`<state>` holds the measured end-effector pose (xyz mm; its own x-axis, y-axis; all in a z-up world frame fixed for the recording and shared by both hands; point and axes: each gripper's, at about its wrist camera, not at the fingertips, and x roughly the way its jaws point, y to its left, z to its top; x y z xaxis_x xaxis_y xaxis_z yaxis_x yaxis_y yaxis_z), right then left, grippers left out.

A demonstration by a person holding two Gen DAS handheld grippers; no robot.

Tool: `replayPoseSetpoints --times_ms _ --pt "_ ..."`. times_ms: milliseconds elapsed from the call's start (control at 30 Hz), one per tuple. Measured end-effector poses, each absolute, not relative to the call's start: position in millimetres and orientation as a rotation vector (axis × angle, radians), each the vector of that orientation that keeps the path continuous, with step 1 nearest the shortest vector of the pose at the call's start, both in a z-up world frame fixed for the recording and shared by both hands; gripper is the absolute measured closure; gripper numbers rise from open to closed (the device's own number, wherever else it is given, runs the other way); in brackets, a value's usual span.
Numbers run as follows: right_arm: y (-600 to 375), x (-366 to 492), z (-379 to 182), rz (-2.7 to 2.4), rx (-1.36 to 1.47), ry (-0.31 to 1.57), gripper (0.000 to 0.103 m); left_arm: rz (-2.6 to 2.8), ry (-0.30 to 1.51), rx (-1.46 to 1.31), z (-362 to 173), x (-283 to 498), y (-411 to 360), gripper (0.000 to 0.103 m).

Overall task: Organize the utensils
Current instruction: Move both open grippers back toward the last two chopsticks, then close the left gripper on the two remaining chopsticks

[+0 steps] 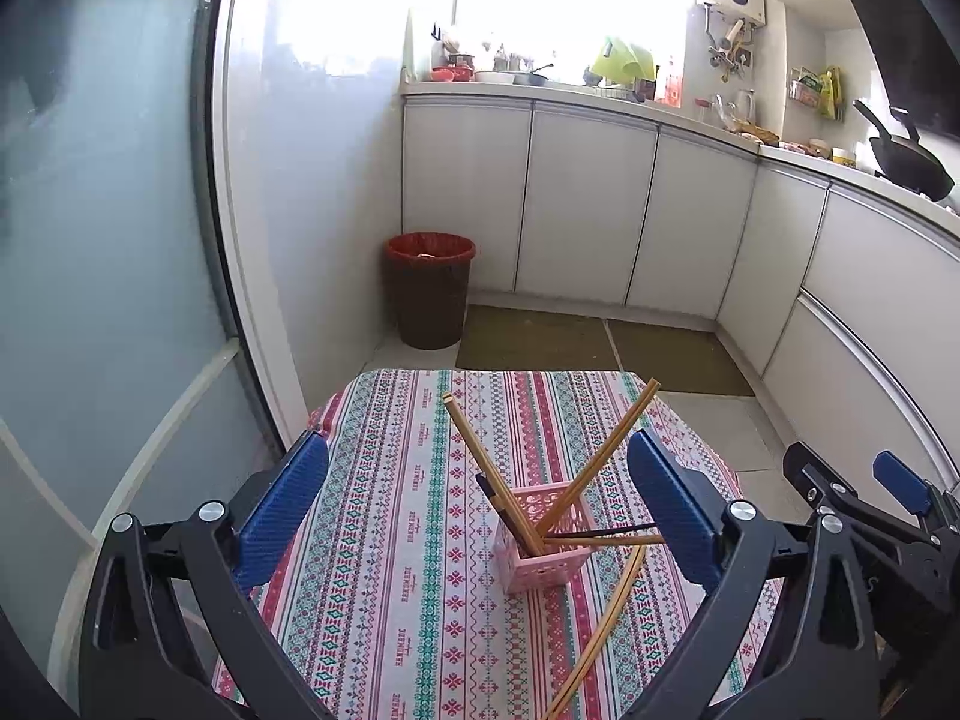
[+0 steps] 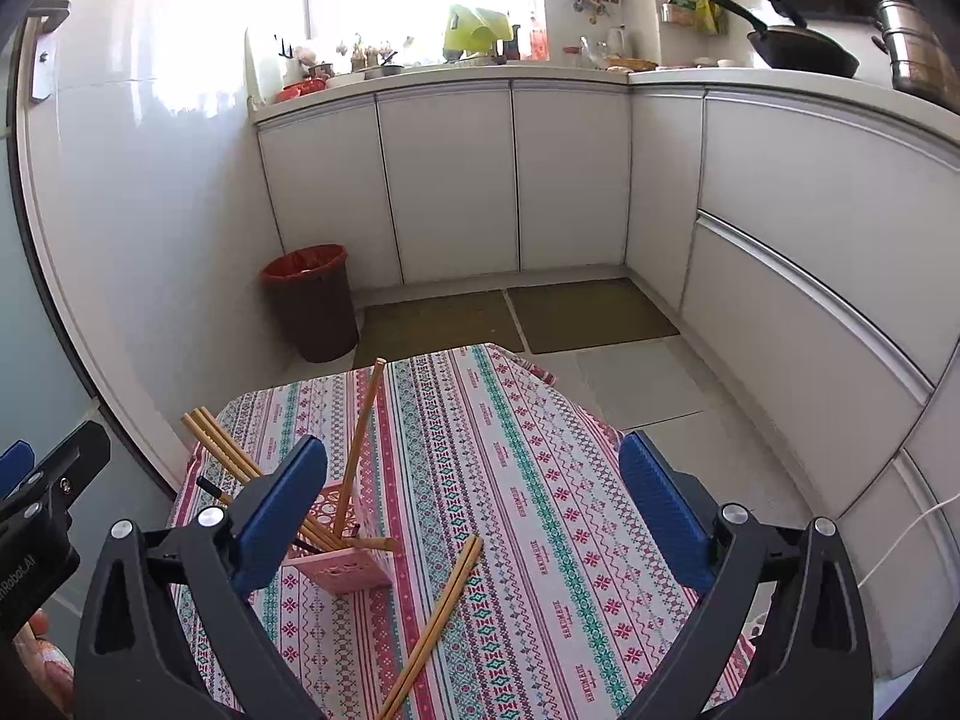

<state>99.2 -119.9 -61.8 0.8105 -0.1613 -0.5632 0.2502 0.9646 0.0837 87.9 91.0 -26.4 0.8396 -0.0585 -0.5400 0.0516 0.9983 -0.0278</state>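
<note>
White kitchen cabinets point(image 1: 588, 210) curve across the upper half of the left wrist view, with a cluttered countertop point(image 1: 600, 90) under a bright window and a dark waste bin with a red liner point(image 1: 429, 294) standing on the floor at centre left. Below it, a table covered by a striped patterned tablecloth point(image 1: 408, 540) fills the lower middle of the frame. On the cloth, right of centre, stands a pink perforated utensil holder point(image 1: 543, 546) with several wooden chopsticks point(image 1: 480, 456) leaning out of it in different directions, some up and left, one up and right, others nearly level to the right. A loose pair of chopsticks point(image 1: 606, 624) lies flat on the cloth just below and right of the holder. The left gripper point(image 1: 477, 516) is spread wide, its blue pads on either side of the holder, gripping nothing. At the lower right edge the right gripper point(image 1: 870, 486) shows only in part. In the right wrist view the same cabinets point(image 2: 450, 180) and waste bin point(image 2: 312, 300) sit in the upper half, and a black wok point(image 2: 804, 54) rests on the counter at upper right. The utensil holder point(image 2: 348, 564) stands at lower left on the tablecloth point(image 2: 540, 510), partly behind the left blue pad, and the loose pair of chopsticks point(image 2: 444, 606) lies just right of it. The right gripper point(image 2: 474, 510) is also wide apart and empty.
</note>
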Motion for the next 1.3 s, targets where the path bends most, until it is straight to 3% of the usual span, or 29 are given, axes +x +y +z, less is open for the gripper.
replayPoseSetpoints --times_ms 500,800,833,900,1000,1267,1300 --pt "-149 71 -77 -0.256 0.202 0.631 0.007 -0.115 0.658 0.057 -54 82 71 0.007" --pt "-200 55 -141 -0.317 0.285 0.807 0.007 -0.368 1.067 0.059 -143 88 43 0.008" --pt "-203 54 -148 -0.318 0.29 0.822 0.007 -0.373 1.094 0.072 -153 89 40 0.01" --pt "-210 51 -166 -0.312 0.308 0.861 0.007 -0.383 1.162 0.122 -177 92 32 0.029" --pt "-217 48 -193 -0.291 0.345 0.916 0.007 -0.363 1.286 0.178 -215 97 30 0.05" --pt "-226 47 -241 -0.237 0.434 1.048 0.007 -0.345 1.425 0.217 -258 102 36 0.068" --pt "-225 46 -240 -0.236 0.43 1.041 0.007 -0.346 1.437 0.224 -261 102 36 0.074"
